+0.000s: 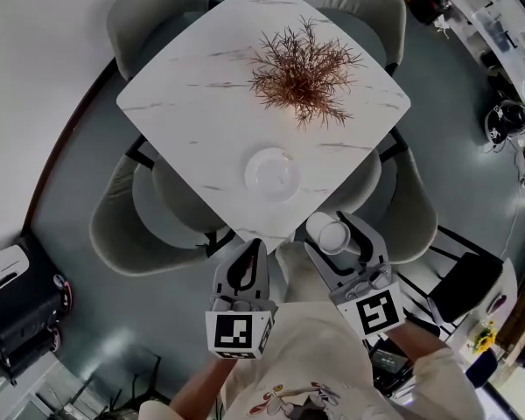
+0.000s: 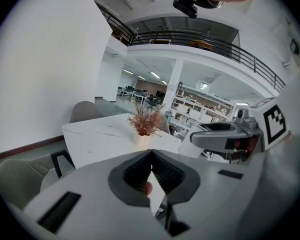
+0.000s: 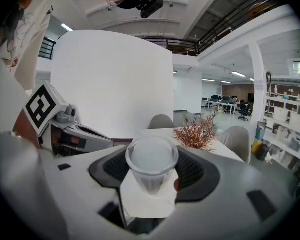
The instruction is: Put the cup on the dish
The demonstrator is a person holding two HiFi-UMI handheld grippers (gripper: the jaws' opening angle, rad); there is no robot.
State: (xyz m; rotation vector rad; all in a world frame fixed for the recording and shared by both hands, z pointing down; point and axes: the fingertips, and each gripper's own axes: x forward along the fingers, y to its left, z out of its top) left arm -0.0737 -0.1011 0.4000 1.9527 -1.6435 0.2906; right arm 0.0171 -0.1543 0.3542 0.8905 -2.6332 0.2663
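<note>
While held short of the dish (image 1: 271, 174), cup (image 1: 331, 234): pinched, mouth up, between the right gripper (image 1: 334, 228) jaws.
Left gripper (image 1: 248, 265): jaws pressed together, parked further back from the dish.

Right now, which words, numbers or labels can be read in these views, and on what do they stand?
No readable text anywhere.
The cube on the left tool: black-and-white square pattern only, no letters.
The cube on the right tool: same kind of pattern.
The shirt print: a drawing, too blurred to read.
The shelves: too small to read.
</note>
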